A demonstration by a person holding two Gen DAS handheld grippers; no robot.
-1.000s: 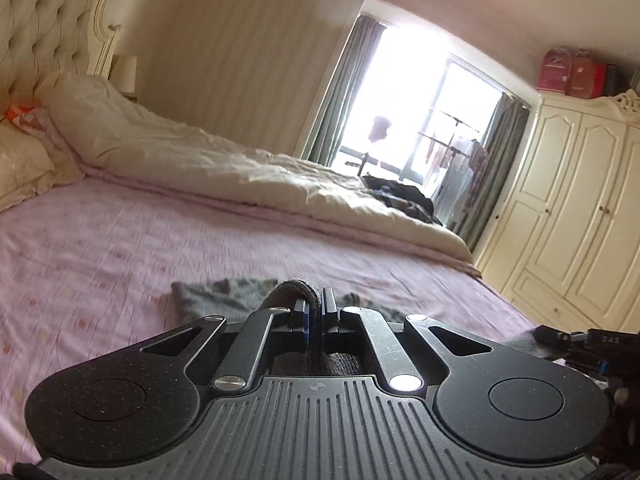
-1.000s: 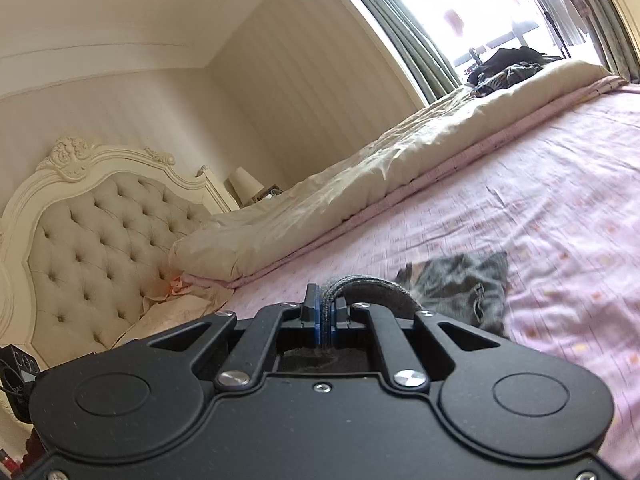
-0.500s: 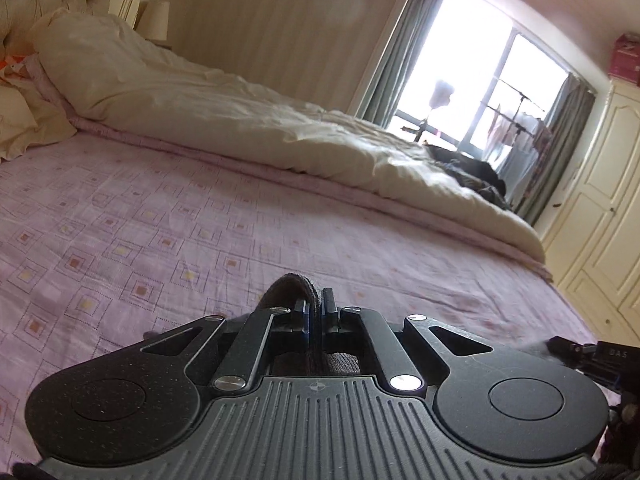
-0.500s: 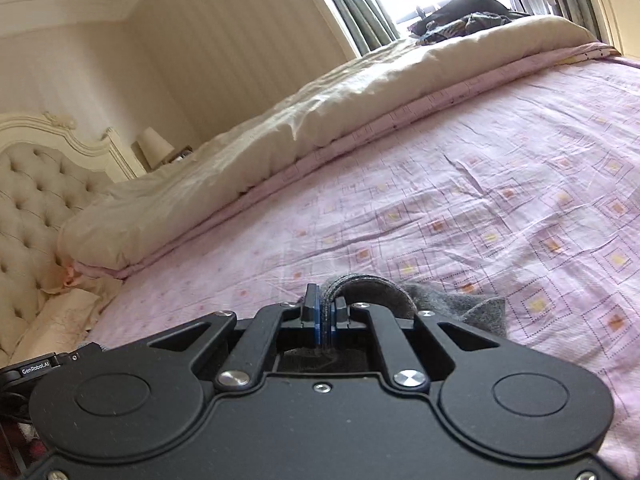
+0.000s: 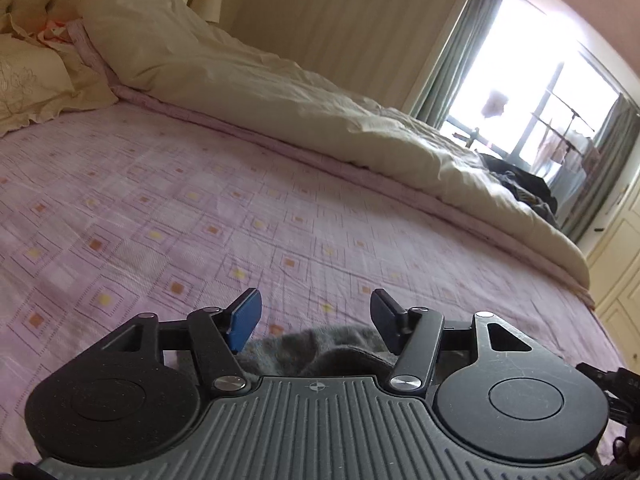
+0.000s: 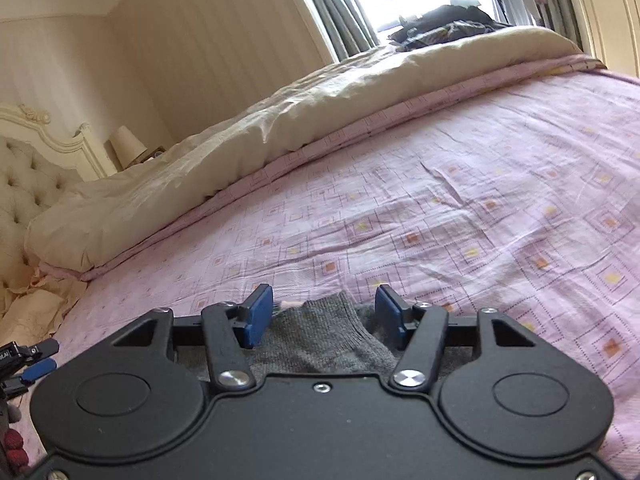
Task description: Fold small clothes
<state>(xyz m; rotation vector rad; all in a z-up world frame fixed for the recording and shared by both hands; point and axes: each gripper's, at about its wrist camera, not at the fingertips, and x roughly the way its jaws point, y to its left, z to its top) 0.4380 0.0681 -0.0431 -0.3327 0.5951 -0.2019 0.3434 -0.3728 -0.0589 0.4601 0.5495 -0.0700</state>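
A small grey knit garment [image 5: 316, 350] lies on the pink patterned bedsheet [image 5: 200, 216], mostly hidden under the gripper bodies. My left gripper [image 5: 316, 312] is open just above it, with the cloth bunched between and below the fingers. In the right wrist view the same grey garment [image 6: 324, 336] lies flat with its ribbed edge pointing away, between the open fingers of my right gripper [image 6: 325, 308]. Neither gripper holds the cloth.
A cream duvet [image 5: 288, 92] is piled along the far side of the bed, with dark clothes [image 6: 444, 24] heaped on its end near the window. Pillows [image 5: 32, 80] and a tufted headboard [image 6: 28, 184] stand at the head. A cream wardrobe [image 5: 620, 264] is at the right.
Both grippers were shut on the grey garment and carried it down toward the sheet. Now both have opened and the garment lies released on the bed.
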